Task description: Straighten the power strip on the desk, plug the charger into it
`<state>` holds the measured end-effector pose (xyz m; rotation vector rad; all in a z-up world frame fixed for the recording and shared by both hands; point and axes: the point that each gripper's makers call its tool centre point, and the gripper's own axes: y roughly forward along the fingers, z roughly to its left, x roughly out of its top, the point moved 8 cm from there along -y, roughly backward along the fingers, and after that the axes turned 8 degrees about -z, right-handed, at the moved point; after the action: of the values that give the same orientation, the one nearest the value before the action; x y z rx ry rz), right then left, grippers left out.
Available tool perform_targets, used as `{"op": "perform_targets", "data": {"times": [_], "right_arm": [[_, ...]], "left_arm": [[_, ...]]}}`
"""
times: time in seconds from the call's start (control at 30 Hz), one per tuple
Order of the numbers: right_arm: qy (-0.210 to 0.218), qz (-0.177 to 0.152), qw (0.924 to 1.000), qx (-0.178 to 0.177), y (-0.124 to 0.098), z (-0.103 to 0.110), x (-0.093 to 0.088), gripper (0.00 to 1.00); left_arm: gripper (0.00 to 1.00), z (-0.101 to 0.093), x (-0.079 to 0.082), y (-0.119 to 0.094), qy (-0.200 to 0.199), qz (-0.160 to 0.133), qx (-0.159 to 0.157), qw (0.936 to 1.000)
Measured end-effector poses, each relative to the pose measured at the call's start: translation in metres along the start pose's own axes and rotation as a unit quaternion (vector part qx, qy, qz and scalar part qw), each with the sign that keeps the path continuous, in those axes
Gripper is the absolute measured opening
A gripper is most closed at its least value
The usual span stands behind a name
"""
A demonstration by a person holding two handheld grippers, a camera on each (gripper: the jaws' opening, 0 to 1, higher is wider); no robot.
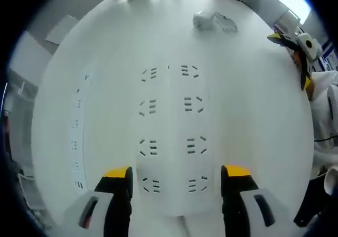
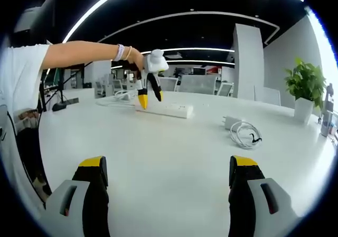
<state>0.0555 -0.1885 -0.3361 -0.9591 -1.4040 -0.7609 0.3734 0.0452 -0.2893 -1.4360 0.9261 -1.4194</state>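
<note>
Desk (image 2: 174, 158) white, glossy | power strip (image 2: 170, 110) lying flat | office dim, ceiling lights

I count one strip (image 2: 169, 110) centre frame, eight socket groups on it in two columns of four, one charger (image 2: 231, 122) with cable (image 2: 245, 134) right, one plant (image 2: 306, 86) far right.

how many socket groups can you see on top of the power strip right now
8 on the power strip, seen in the left gripper view: two columns of four, from the far end down to between the left gripper jaws. More may be hidden at the near end.
</note>
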Motion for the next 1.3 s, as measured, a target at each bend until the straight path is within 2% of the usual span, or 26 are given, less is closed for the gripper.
{"op": "perform_targets", "data": {"times": [0.13,0.47,0.8,0.93,1.3], "right_arm": [[-0.001,-0.002,1.0,0.001,-0.001,0.001,0.001,0.95],[0.001,-0.005,1.0,-0.001,-0.004,0.001,0.002,0.95],[0.002,-0.008,1.0,-0.001,-0.007,0.001,0.003,0.95],[0.002,-0.009,1.0,0.001,-0.007,0.003,0.004,0.95],[0.003,-0.013,0.9999,0.006,-0.007,0.006,0.006,0.95]], "left_arm": [[0.76,-0.001,0.002,-0.001,0.001,-0.007,0.005,1.0],[0.99,0.0,0.002,0.0,-0.001,-0.028,0.029,0.9992],[0.99,-0.002,0.001,0.001,-0.013,-0.055,0.041,0.9976],[0.99,-0.006,-0.001,0.001,-0.016,-0.062,0.058,0.9963],[0.99,-0.01,0.001,-0.006,-0.026,-0.117,0.087,0.989]]}}
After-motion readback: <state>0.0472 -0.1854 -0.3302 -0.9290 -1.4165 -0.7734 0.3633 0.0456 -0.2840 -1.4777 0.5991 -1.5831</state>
